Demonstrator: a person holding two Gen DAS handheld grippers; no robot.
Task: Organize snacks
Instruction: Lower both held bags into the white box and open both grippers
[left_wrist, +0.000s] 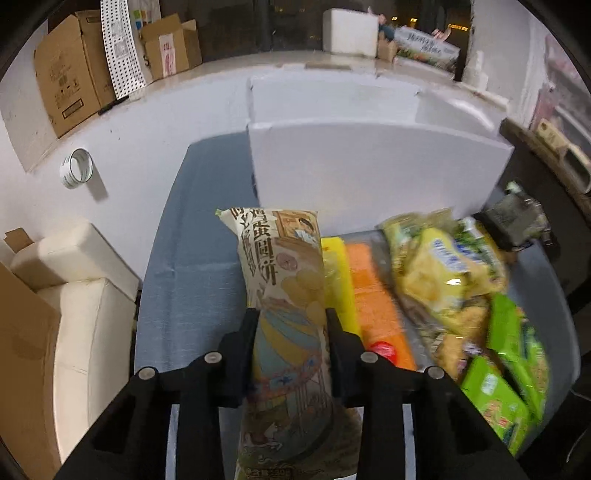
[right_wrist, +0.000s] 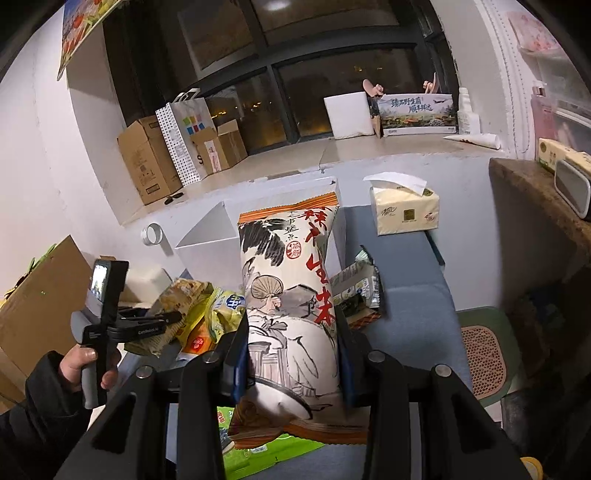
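Each gripper carried one packet, and in both the packet's long axis ran straight out along the jaws toward the white box ahead. The left gripper had its jaws clamped across the lower half of a cream biscuit packet, whose far end nearly reached the box's near wall; the jaws pinched it on its narrow sides. The right gripper had its jaws clamped on a peanut packet with ink drawing and red characters, held upright-leaning, top toward the same box. By my judgement the left packet sat closer to the box wall, so that hand had the shorter way in, over the rim. Left on the blue-grey surface lay a loose heap: a yellow-green bag, an orange pack, a yellow pack, at least two green packs and a dark packet; blur kept me from a firmer count. One tissue box stood beside the white box, and one tape roll lay apart.
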